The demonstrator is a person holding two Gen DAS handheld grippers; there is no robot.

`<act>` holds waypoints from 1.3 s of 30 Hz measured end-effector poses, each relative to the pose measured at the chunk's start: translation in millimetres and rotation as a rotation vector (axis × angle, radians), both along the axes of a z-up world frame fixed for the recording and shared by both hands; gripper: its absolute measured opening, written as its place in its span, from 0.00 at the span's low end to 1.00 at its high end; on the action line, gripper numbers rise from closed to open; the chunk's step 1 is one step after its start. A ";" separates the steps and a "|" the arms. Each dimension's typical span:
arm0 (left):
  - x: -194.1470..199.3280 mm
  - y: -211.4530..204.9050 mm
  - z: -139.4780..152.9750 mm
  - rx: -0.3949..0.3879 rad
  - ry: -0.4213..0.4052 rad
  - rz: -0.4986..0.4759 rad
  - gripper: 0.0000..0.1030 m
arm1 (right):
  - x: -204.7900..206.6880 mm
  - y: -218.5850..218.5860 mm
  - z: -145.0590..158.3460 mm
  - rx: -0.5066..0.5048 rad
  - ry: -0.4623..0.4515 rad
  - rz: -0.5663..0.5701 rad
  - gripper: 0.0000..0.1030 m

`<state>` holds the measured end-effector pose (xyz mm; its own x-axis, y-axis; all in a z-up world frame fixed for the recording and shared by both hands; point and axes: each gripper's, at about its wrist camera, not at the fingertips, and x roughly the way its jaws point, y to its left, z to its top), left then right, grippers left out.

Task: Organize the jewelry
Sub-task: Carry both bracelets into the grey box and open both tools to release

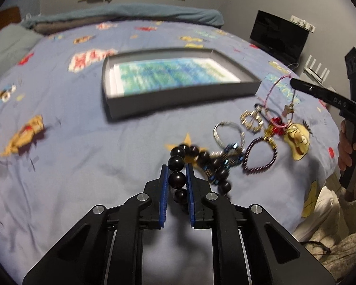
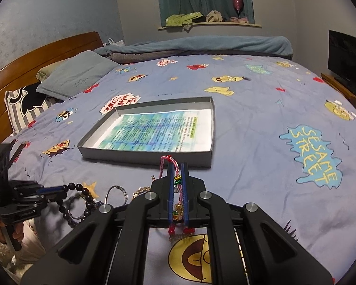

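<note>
A bed covered by a blue cartoon-print bedspread [image 2: 249,142] fills both views. A shallow grey tray [image 2: 201,159] lined with a blue-green printed sheet lies on it, in the centre of the right wrist view and just above centre in the left wrist view.

In the left wrist view, the left tool [image 1: 176,180] reaches up from the bottom centre. Its blue pads are closed on a black bead bracelet [image 1: 176,162], with several beads pinched in a row between them. The rest of the strand trails to the right into a tangle of jewelry [image 1: 249,140] on the bedspread: a silver bangle [image 1: 227,134], a dark corded loop [image 1: 261,156], a gold chain piece and red beads.

In the right wrist view, the right tool [image 2: 177,190] rises from the bottom centre, clamped on a pink braided bracelet [image 2: 165,163]. Its cord pokes out above the tips, and red beads hang below the pads. In the left wrist view, this tool enters from the right edge, with the pink loop hanging from its tip above the pile.

A hand [image 1: 348,147] grips the right tool's handle at the right edge.
</note>
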<state>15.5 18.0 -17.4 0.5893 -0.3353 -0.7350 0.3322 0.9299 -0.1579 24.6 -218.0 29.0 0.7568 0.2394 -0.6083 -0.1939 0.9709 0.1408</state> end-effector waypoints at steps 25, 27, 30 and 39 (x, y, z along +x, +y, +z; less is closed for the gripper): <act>93.0 -15.8 113.4 0.123 -0.260 0.004 0.15 | 91.4 17.3 53.3 -0.046 -0.085 -0.001 0.06; 114.0 -16.6 112.0 0.129 -0.249 0.018 0.15 | 109.0 18.5 49.6 -0.039 -0.066 -0.008 0.06; 146.8 -19.5 102.8 0.142 -0.222 0.036 0.15 | 131.0 20.5 43.9 -0.028 -0.042 -0.019 0.06; 207.4 -31.1 66.3 0.114 -0.117 0.032 0.15 | 190.7 33.2 8.5 -0.005 0.048 -0.025 0.06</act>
<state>222.9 -13.1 48.9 0.6822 -0.2328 -0.6932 0.3117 0.9501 -0.0123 215.3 -184.7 37.5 0.7326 0.2171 -0.6451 -0.1625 0.9761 0.1440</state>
